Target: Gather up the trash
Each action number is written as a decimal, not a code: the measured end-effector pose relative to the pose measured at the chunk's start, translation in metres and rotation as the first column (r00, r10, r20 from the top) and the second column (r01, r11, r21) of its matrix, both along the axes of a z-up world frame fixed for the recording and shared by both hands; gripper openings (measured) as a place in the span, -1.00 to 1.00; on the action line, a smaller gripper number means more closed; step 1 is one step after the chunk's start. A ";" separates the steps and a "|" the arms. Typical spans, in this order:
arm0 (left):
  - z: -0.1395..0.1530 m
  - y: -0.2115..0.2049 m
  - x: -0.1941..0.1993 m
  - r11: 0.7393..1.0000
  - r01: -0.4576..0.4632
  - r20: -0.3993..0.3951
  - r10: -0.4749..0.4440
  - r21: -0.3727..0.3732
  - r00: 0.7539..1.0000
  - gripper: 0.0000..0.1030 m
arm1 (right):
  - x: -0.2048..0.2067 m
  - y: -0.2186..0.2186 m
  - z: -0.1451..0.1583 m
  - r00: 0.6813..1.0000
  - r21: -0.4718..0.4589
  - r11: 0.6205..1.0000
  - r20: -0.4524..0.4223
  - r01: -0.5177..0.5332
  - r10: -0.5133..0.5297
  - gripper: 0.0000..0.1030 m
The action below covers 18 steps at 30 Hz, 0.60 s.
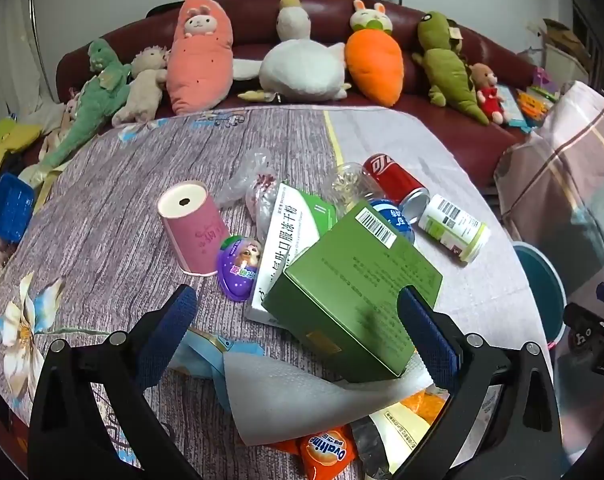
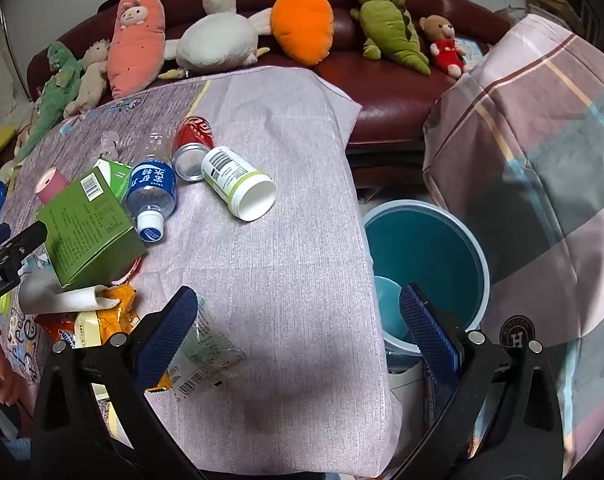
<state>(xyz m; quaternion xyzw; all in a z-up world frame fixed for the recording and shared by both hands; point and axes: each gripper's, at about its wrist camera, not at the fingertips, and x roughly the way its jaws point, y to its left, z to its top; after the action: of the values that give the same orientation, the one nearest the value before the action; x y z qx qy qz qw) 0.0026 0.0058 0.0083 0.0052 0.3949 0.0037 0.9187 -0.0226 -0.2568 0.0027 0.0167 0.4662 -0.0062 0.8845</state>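
Green carton (image 1: pixel 354 300): lying tilted atop the litter pile, long axis running toward the sofa, well left of the teal bin (image 2: pixel 426 248). Left gripper (image 1: pixel 298 332) hovering nearer, straddling it wide-open, holding nothing; right gripper (image 2: pixel 298 328) gaping empty too.
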 end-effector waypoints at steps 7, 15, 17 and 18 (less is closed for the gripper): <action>0.002 0.001 0.003 1.000 0.001 0.000 -0.001 -0.003 1.000 0.95 | 0.002 0.005 0.003 1.000 -0.004 1.000 0.004 -0.013 0.013 0.88; 0.003 0.002 0.004 1.000 0.000 0.004 0.000 -0.006 1.000 0.95 | 0.002 0.007 0.004 1.000 -0.006 1.000 0.006 -0.015 0.015 0.88; 0.004 0.002 0.004 1.000 0.002 0.006 -0.002 -0.001 1.000 0.95 | 0.001 0.007 0.005 1.000 -0.008 1.000 0.008 -0.017 0.017 0.88; 0.004 0.002 0.004 1.000 0.002 0.008 -0.002 0.001 1.000 0.95 | 0.001 0.008 0.005 1.000 -0.009 1.000 0.009 -0.017 0.017 0.88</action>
<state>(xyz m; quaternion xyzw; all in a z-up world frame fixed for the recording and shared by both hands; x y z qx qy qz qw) 0.0066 0.0076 0.0126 0.0060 0.3913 0.0028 0.9203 -0.0218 -0.2489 0.0082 0.0087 0.4620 -0.0008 0.8868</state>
